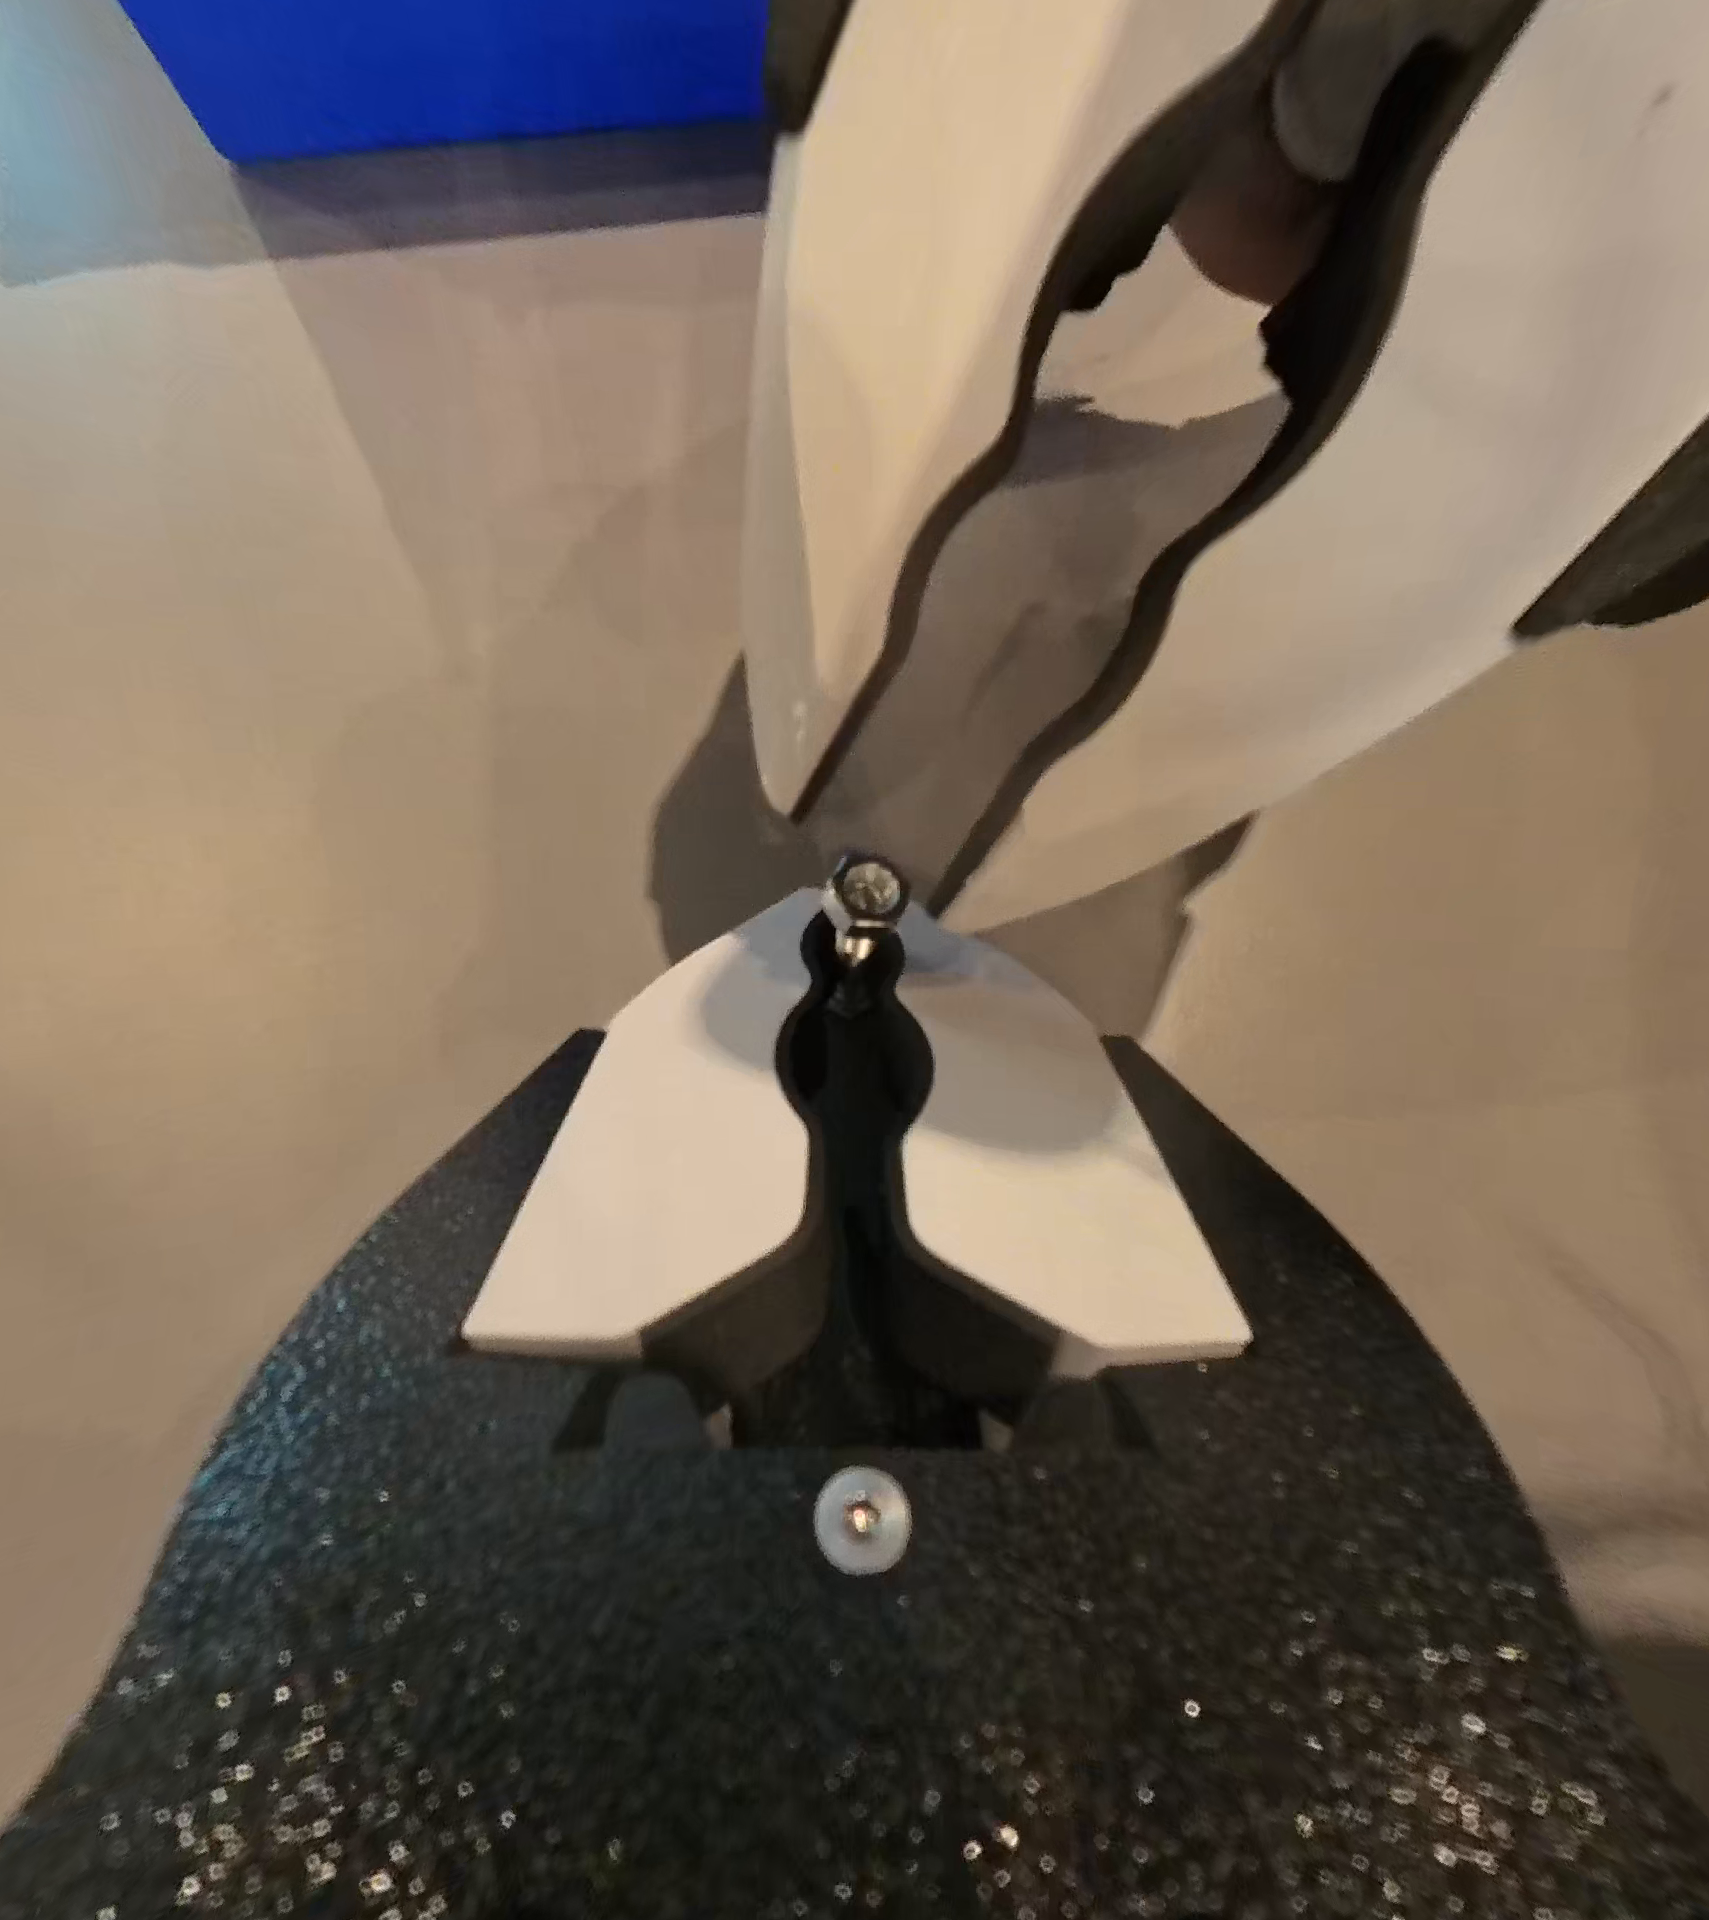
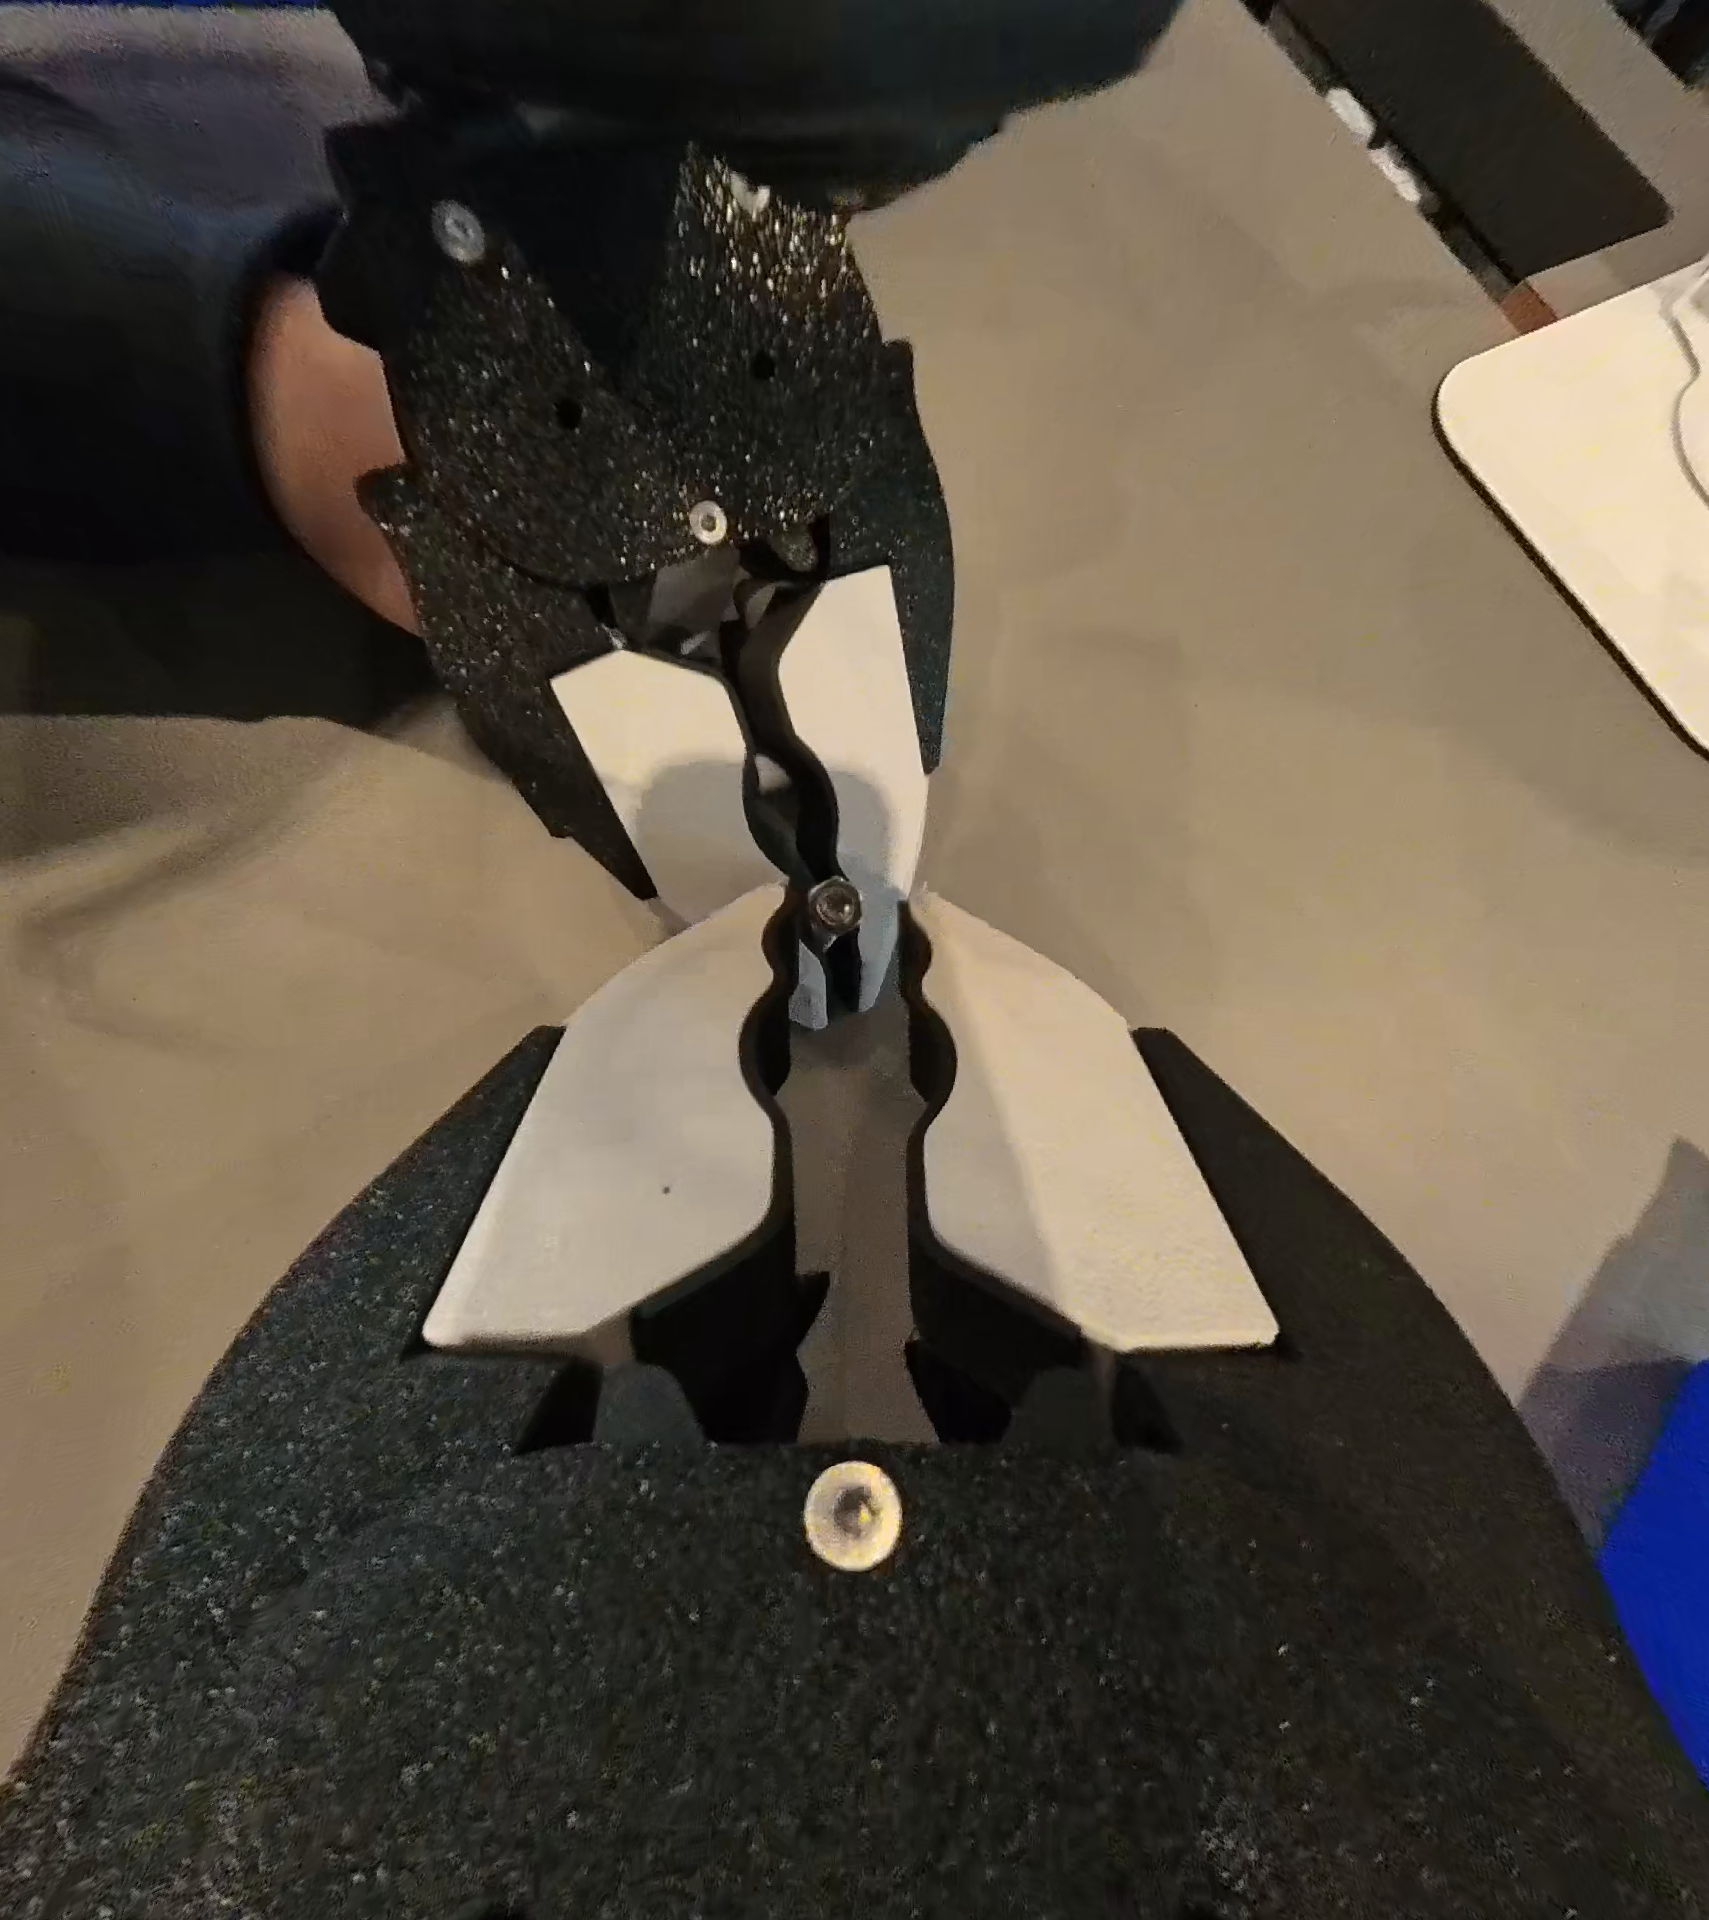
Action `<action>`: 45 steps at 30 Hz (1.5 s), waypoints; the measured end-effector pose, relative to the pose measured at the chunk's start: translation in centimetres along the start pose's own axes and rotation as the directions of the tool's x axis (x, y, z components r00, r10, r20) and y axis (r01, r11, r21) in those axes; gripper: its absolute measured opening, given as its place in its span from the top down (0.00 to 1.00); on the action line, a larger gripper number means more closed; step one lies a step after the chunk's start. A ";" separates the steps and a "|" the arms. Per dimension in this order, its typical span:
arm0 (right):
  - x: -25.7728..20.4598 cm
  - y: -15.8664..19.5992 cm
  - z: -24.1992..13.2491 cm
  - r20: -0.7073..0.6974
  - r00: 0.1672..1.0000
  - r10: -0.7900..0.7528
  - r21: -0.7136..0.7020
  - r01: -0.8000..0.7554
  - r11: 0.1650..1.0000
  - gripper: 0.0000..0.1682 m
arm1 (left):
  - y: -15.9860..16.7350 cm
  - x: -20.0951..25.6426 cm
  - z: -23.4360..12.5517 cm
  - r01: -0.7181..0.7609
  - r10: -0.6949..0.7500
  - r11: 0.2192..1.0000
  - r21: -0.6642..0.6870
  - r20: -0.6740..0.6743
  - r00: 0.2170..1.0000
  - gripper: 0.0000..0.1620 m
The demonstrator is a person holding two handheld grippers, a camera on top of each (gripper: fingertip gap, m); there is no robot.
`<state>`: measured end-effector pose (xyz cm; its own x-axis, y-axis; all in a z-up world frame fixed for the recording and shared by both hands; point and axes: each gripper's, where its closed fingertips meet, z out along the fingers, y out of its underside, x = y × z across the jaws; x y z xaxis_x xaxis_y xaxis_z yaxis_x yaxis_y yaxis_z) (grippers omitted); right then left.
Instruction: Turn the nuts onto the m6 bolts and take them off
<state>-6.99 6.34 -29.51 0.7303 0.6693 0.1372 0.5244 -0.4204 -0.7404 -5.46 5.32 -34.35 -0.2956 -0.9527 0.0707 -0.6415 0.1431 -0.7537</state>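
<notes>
Left wrist view: left gripper (image 1: 855, 961) clamps the bolt (image 1: 852, 943), nut (image 1: 865, 891) at the tip, its long axis pointing between the right gripper's (image 1: 865, 831) parted, empty fingers just beyond.

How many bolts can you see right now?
1. The bolt sits clamped at the tip of the left gripper, between the open jaws of the right gripper. Others may lie out of view.
</notes>
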 end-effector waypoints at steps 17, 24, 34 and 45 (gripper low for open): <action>-0.8 -0.2 -0.4 0.140 0.984 0.108 0.349 -0.151 0.925 0.81 | 0.0 0.0 -0.1 0.056 -0.056 0.998 0.003 -0.039 0.998 0.97; -1.2 0.1 0.1 0.160 0.982 0.096 0.307 -0.142 0.941 0.83 | 0.0 0.0 -0.1 0.057 -0.057 0.998 0.003 -0.040 0.998 0.97; -1.0 -0.1 -0.2 0.140 0.986 0.094 0.333 -0.136 0.933 0.83 | -0.1 0.0 -0.1 0.058 -0.058 0.998 0.003 -0.041 0.997 0.97; -1.6 -1.0 0.0 0.129 0.991 0.034 0.369 -0.080 0.926 0.85 | -0.1 0.0 -0.1 0.059 -0.059 0.998 0.003 -0.042 0.997 0.97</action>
<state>-8.71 5.70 -28.97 0.6854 0.7277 0.0258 0.2656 -0.2168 -0.9394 -5.44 5.35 -34.24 -0.2866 -0.9474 0.1426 -0.6559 0.0855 -0.7500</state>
